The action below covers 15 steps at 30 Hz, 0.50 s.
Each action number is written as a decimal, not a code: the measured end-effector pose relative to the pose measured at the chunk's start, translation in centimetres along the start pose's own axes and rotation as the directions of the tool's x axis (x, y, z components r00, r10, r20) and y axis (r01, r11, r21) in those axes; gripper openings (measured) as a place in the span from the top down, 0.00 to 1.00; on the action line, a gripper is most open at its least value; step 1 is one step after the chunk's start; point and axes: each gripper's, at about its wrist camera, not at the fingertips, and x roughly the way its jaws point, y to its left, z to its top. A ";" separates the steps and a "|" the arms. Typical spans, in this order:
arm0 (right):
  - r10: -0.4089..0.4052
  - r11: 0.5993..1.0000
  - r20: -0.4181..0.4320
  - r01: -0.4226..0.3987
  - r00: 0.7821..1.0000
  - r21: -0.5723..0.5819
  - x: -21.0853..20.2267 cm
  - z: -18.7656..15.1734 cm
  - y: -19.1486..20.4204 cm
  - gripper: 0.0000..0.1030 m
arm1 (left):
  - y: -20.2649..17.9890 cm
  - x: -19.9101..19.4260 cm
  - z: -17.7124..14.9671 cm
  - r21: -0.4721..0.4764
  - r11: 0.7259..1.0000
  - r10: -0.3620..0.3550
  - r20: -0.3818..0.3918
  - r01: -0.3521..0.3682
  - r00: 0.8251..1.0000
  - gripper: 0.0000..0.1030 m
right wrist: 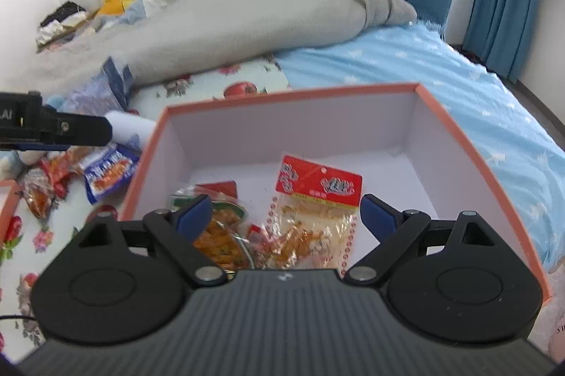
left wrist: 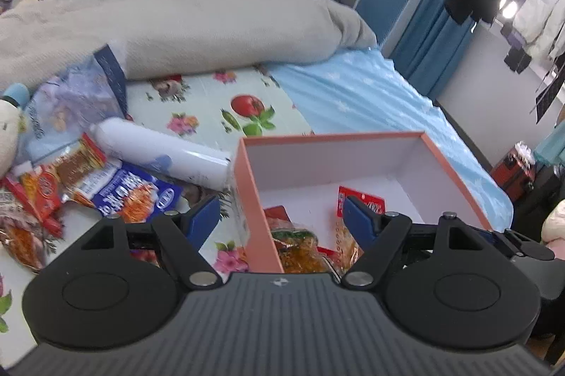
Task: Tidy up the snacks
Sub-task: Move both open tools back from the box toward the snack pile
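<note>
A salmon-pink box [left wrist: 335, 137] with a white inside stands on the bed. In it lie a clear packet with a red header [right wrist: 314, 199] and a packet of orange snacks [right wrist: 219, 227]. My right gripper [right wrist: 286, 213] hangs open just above these two packets, its blue pads clear of both. My left gripper [left wrist: 282, 217] is open too, straddling the box's left wall [left wrist: 257, 217] with nothing held. Several loose packets, among them a blue one [left wrist: 137, 192] and red ones [left wrist: 42, 192], lie in a heap left of the box.
A white spray can [left wrist: 159, 153] lies on its side between the heap and the box. Behind it are a blue foil bag [left wrist: 70, 104] and a plush toy [left wrist: 7, 135]. A grey duvet [left wrist: 176, 22] covers the far bed. The corner of a second pink box [right wrist: 7, 199] shows at the left.
</note>
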 end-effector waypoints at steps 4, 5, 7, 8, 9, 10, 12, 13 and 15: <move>0.032 0.999 0.060 -0.033 0.998 0.011 -1.8 0.9 0.8 0.10 | 0.5 -2.6 0.3 0.010 1.000 0.004 0.056 -0.004 0.998 0.22; 0.044 0.999 0.078 -0.045 0.996 0.008 -2.4 1.2 1.1 0.10 | 0.5 -3.3 0.2 0.016 1.000 0.003 0.070 -0.004 0.998 0.22; 0.061 0.998 0.105 -0.061 0.993 -0.002 -3.2 1.5 1.7 0.10 | 0.7 -4.6 0.1 0.029 1.000 0.004 0.097 -0.007 0.995 0.22; 0.071 0.998 0.119 -0.070 0.990 -0.007 -3.7 1.7 2.1 0.10 | 0.8 -5.3 0.1 0.034 0.999 0.008 0.108 -0.011 0.994 0.22; 0.079 0.997 0.129 -0.079 0.988 -0.011 -4.1 1.7 2.4 0.10 | 0.9 -5.9 0.0 0.034 0.999 0.012 0.117 -0.016 0.993 0.22; 0.089 0.996 0.140 -0.087 0.986 -0.015 -4.4 1.8 2.7 0.10 | 1.1 -6.4 -0.1 0.031 0.999 0.016 0.125 -0.020 0.992 0.22; 0.110 0.994 0.160 -0.107 0.981 -0.027 -5.1 2.0 3.4 0.10 | 1.8 -7.5 -0.4 0.015 1.000 0.018 0.137 -0.021 0.990 0.22; 0.116 0.993 0.167 -0.113 0.979 -0.030 -5.4 2.0 3.8 0.10 | 2.2 -8.1 -0.6 0.005 1.000 0.021 0.145 -0.022 0.989 0.22; 0.136 0.991 0.182 -0.131 0.974 -0.038 -6.0 2.0 4.4 0.10 | 2.8 -9.0 -0.9 -0.006 1.000 0.031 0.155 -0.030 0.988 0.22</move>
